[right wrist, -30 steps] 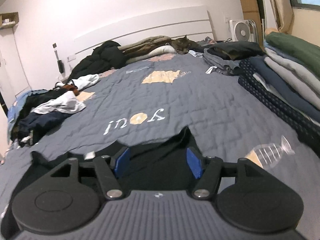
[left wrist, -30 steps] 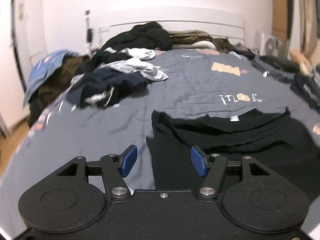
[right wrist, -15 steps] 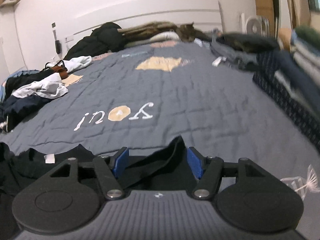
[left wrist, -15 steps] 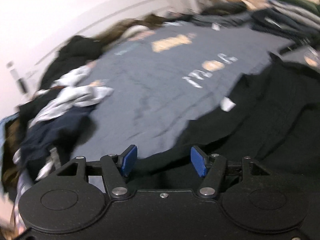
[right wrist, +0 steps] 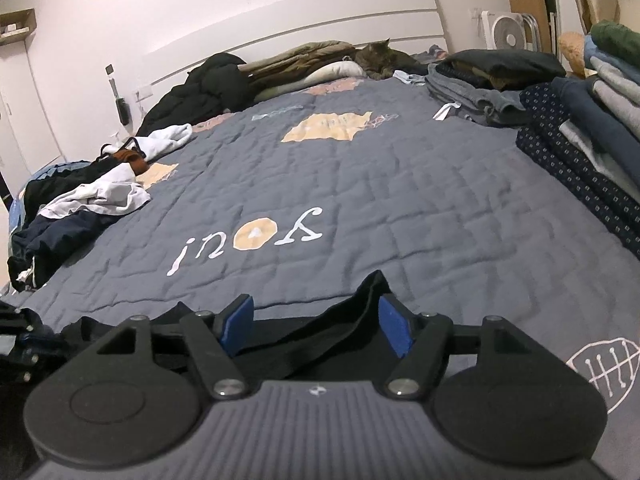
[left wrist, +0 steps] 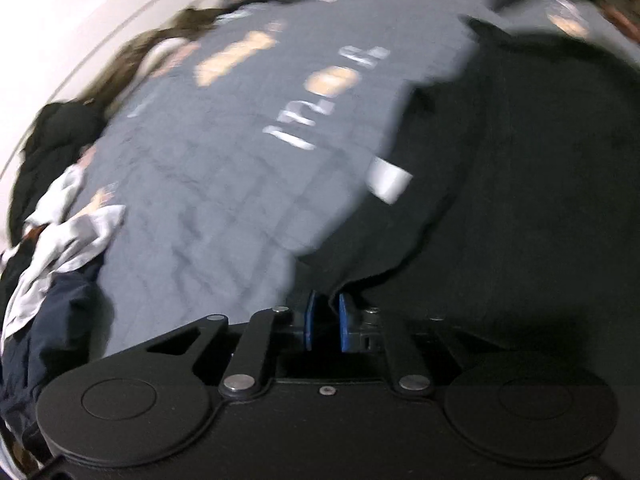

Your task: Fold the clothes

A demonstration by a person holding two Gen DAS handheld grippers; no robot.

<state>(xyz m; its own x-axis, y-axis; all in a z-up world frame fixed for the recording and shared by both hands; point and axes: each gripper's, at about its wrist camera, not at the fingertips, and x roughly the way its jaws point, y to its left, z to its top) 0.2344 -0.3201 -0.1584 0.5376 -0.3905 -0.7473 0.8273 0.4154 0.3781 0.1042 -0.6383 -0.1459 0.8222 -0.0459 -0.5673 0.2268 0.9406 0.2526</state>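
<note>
While your left gripper has its blue pads nearly together, pinching an edge of the black cotton T-shirt, your right gripper stands wide apart with a raised black fold between its pads, unclamped. The shirt lies at the near edge of the grey quilted bedspread. You seem mid-fold: clamp the right side before carrying the cloth over.

Home bedroom: quilted bed, headboard, clothes piles.
</note>
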